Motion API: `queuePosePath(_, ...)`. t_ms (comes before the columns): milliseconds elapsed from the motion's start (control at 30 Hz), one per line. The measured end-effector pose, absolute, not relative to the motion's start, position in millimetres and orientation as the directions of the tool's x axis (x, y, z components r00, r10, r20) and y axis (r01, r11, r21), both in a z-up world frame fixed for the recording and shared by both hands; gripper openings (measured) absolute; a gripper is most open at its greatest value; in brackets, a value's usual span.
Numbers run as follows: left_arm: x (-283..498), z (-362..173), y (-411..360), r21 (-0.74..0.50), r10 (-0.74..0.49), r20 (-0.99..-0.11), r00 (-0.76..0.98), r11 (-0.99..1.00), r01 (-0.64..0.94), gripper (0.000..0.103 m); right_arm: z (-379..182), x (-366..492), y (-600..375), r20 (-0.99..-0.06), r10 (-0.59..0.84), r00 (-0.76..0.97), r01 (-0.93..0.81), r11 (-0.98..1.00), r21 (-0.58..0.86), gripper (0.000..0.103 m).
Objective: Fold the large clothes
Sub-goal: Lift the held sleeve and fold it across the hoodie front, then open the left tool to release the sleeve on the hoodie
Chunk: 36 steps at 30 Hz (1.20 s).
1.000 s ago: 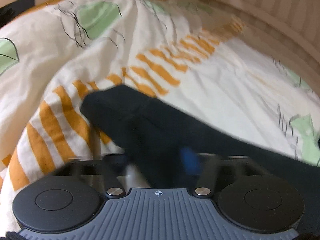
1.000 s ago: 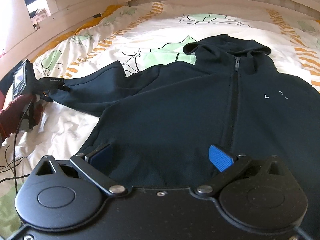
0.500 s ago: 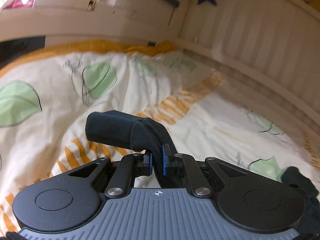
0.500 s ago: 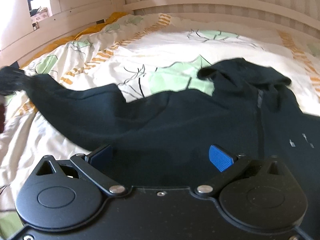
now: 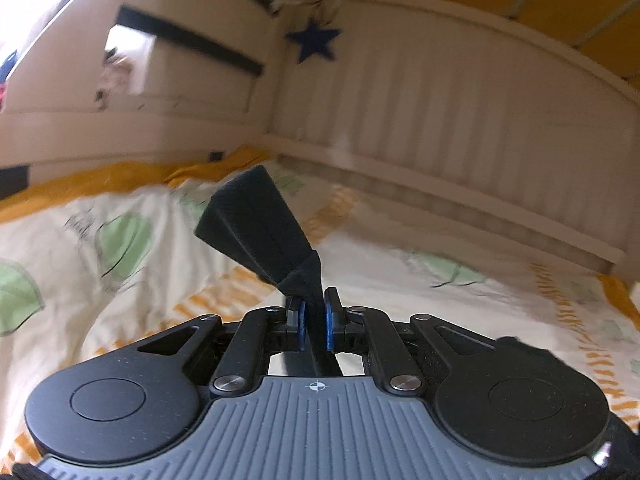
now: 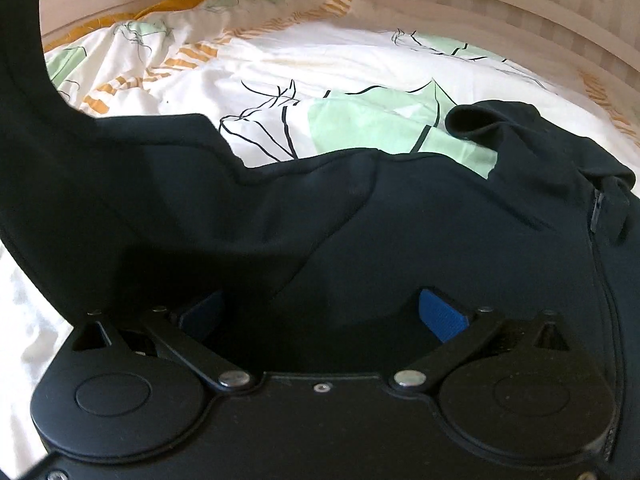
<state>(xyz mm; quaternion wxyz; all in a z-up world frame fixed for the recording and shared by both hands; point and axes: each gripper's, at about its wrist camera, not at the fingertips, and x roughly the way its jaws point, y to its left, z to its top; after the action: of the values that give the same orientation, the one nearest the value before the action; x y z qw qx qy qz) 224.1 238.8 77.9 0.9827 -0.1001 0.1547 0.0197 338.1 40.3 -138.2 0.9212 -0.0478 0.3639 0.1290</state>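
A dark navy zip hoodie (image 6: 400, 216) lies front up on the bed, hood (image 6: 520, 128) at the far right. My left gripper (image 5: 313, 322) is shut on the hoodie's sleeve cuff (image 5: 256, 224), which sticks up above the blue pads, lifted off the quilt. In the right wrist view the lifted sleeve (image 6: 44, 152) rises at the left. My right gripper (image 6: 320, 314) is open, low over the hoodie's body, its blue pads (image 6: 440, 316) spread wide with nothing between them.
A white quilt (image 6: 320, 64) with green leaves and orange stripes covers the bed. White slatted bed walls (image 5: 440, 120) close the far side and left, with a blue star (image 5: 314, 42) in the corner. An orange sheet edge (image 5: 100, 176) shows at the wall.
My left gripper closed on the sleeve cuff and lifted it up off the quilt. The sleeve now rises at the left of the right wrist view. My right gripper moved lower and closer, staying open.
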Motion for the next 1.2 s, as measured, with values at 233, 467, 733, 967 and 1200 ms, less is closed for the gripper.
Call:
queuePosePath(233, 226, 100, 184, -0.162, -0.134, -0.265, 0.955, 0.982, 0.093, 0.009, -114, 315, -7, -0.648, 0.25, 0.72, -0.218, 0.967, 0.131, 0.102)
queuePosePath(467, 241, 88, 100, -0.177, -0.309, -0.283, 0.908, 0.947, 0.268, 0.009, -108, 273, -88, -0.643, 0.204, 0.738, -0.095, 0.975, 0.2, 0.102)
queuePosePath(733, 266, 33, 11, -0.241, -0.454, -0.416, 0.788, 0.891, 0.386, 0.013, -111, 228, -164, -0.639, 0.119, 0.76, 0.031, 0.975, 0.219, 0.102)
queuePosePath(967, 259, -17, -17, -0.264, -0.488, -0.527, 0.696, 0.873, 0.411, 0.033, -116, 210, -200, -0.641, 0.08, 0.764, 0.101, 0.965, 0.241, 0.102)
queuePosePath(1200, 221, -33, 6, -0.189, -0.413, -0.556, 0.721, 0.908, 0.375, 0.047, -118, 210, -212, -0.635, 0.09, 0.767, 0.117, 0.954, 0.276, 0.102)
